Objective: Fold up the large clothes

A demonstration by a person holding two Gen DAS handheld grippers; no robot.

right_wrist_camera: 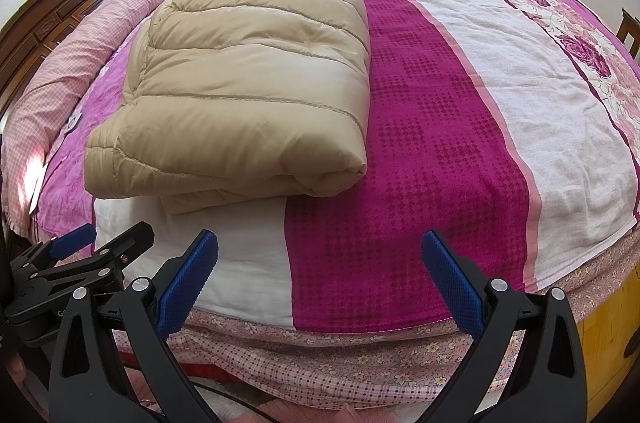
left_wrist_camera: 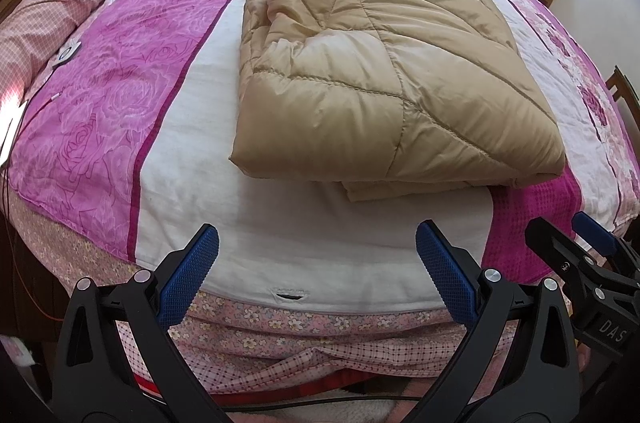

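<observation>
Both our left gripper [left_wrist_camera: 317,255] and right gripper [right_wrist_camera: 319,259] hang wide open and empty at the bed's [right_wrist_camera: 440,127] near edge, the folded tan puffer coat [left_wrist_camera: 384,63] near it, puffy enough to spring apart.

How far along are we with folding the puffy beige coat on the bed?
Looks nearly done: the beige coat lies folded in a compact stack on the bedspread. Nothing is in hand; left gripper and right gripper are both open, short of it. Perhaps tuck the layer poking out underneath.
</observation>
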